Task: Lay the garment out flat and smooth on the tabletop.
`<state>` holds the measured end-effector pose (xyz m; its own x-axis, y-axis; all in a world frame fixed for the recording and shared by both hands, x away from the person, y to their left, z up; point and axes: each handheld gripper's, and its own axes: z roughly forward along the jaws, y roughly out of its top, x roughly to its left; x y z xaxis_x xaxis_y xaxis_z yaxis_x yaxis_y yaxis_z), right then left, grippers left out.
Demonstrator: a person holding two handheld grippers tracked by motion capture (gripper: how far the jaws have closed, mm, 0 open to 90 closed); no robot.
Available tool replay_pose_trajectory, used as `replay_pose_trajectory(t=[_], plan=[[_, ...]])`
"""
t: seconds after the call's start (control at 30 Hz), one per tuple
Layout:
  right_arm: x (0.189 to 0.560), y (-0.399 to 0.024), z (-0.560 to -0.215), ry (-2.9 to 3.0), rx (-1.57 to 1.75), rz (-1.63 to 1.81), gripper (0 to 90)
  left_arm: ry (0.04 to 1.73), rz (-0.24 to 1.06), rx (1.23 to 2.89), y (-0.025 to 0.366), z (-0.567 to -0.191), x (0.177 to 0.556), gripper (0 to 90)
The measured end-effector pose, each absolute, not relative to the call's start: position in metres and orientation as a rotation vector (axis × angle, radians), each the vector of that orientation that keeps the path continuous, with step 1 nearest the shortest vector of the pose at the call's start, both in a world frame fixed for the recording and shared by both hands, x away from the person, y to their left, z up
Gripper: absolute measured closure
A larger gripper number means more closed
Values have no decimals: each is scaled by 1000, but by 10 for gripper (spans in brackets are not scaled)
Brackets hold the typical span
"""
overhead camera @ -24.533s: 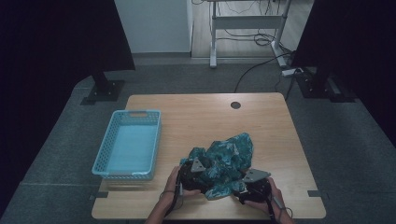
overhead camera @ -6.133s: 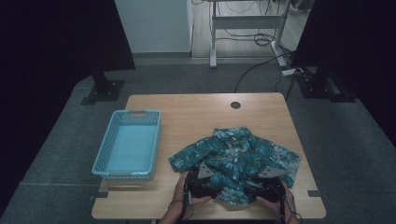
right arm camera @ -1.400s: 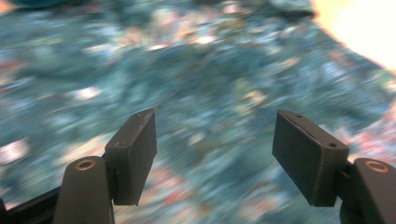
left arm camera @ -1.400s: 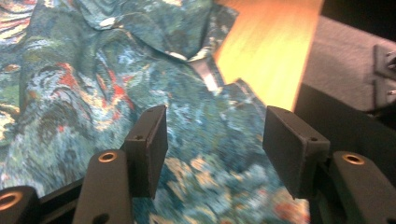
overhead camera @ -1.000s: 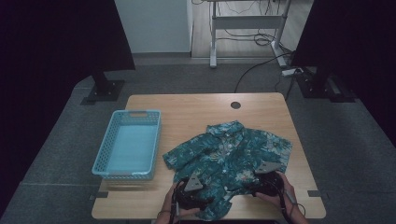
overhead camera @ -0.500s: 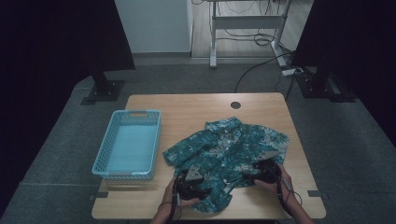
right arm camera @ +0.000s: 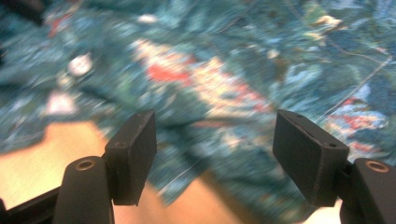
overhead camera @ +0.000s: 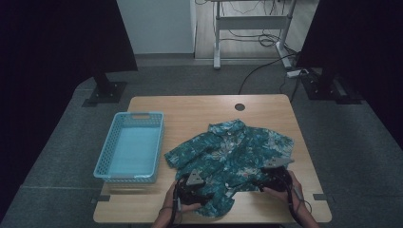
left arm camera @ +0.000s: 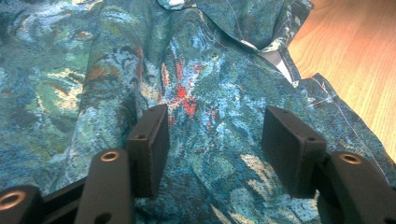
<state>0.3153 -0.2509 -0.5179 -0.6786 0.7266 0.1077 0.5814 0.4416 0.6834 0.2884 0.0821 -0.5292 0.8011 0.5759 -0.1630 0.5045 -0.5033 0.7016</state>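
A teal floral short-sleeved shirt (overhead camera: 233, 154) lies spread on the wooden table (overhead camera: 190, 109), collar toward the far edge. My left gripper (overhead camera: 194, 187) sits on the shirt's near left hem. In the left gripper view its jaws (left arm camera: 215, 130) have just been opening; the fabric (left arm camera: 196, 93) lies loose between the pads, which do not press on it. My right gripper (overhead camera: 274, 178) hovers at the near right hem. It stands open (right arm camera: 215, 140) over the cloth's edge (right arm camera: 224, 84) and bare wood, with the picture blurred.
A light blue mesh basket (overhead camera: 130, 147) with nothing in it stands at the table's left. A round cable hole (overhead camera: 239, 107) marks the far middle of the tabletop. Bare wood runs along the far edge and the right edge, and dark floor surrounds the table.
The right gripper has shifted a little away from the table's near edge, and the shirt's right side has drawn in slightly. The left gripper has stayed at the near left hem.
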Motion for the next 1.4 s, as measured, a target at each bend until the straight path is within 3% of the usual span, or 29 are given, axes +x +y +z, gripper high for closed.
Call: replay_pose_trajectory(t=[0.4, 0.8, 1.1, 1.4], plan=[[265, -247, -510, 2466, 1050, 1066, 348, 784, 141, 2187, 78, -527, 283, 401], [255, -246, -518, 2461, 1023, 1065, 411, 751, 156, 2173, 72, -521, 277, 401], [264, -229, -527, 2511, 1015, 1039, 426, 796, 188, 2115, 87, -518, 297, 395], [266, -175, -510, 2564, 861, 1147, 411, 837, 181, 2093, 96, -512, 324, 388]])
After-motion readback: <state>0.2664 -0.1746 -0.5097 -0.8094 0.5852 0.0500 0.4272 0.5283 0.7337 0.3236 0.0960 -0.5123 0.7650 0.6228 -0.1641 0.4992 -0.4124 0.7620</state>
